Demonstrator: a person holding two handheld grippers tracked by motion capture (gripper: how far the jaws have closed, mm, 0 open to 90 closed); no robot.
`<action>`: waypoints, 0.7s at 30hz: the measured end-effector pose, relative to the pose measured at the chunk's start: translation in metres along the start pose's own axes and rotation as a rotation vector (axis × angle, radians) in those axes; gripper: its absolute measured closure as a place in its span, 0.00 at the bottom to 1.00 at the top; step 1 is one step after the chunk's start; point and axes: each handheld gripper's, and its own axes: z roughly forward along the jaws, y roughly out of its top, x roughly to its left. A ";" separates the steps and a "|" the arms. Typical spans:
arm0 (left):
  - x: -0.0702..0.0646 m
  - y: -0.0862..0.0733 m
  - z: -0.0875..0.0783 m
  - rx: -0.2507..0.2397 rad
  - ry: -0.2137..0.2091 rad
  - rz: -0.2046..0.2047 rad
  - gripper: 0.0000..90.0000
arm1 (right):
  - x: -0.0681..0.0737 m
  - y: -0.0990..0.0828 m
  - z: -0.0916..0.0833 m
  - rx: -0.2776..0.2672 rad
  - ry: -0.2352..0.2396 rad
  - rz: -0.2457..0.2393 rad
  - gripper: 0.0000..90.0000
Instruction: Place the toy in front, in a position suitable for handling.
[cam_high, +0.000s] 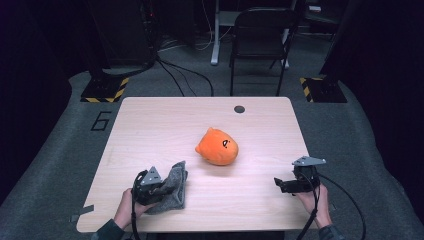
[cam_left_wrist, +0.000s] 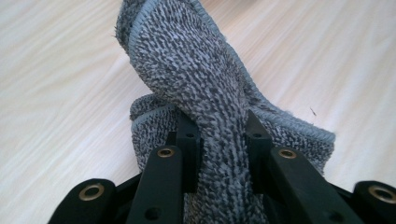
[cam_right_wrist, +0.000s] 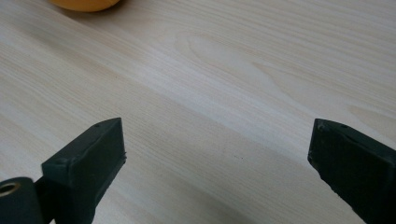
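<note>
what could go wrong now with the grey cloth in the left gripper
The left gripper pinches only a bunched fold of the grey cloth, so it may slip out when lifted. The loose end droops onto the table and could drag. Swung right, it might knock the orange plush toy. The right gripper is open, holding nothing.

text: "6" (cam_high: 101, 121) | on: grey floor (cam_high: 60, 150), dark figure | place: just off the table (cam_high: 150, 115) far left corner, at about 10 o'clock from the table's middle | signs: yellow-black hazard stripes (cam_high: 106, 92) on floor at 11 o'clock, and (cam_high: 306, 86) at 1 o'clock | other readable text: none
</note>
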 end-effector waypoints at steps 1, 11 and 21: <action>-0.004 0.005 -0.001 -0.005 -0.008 0.015 0.82 | 0.000 0.000 0.000 0.002 0.001 0.005 0.04; -0.038 0.042 0.023 -0.031 -0.122 0.108 0.82 | 0.001 -0.001 0.002 0.012 0.004 0.001 0.04; -0.061 0.067 0.060 -0.004 -0.202 0.180 0.81 | 0.003 -0.002 0.006 0.019 0.006 0.003 0.04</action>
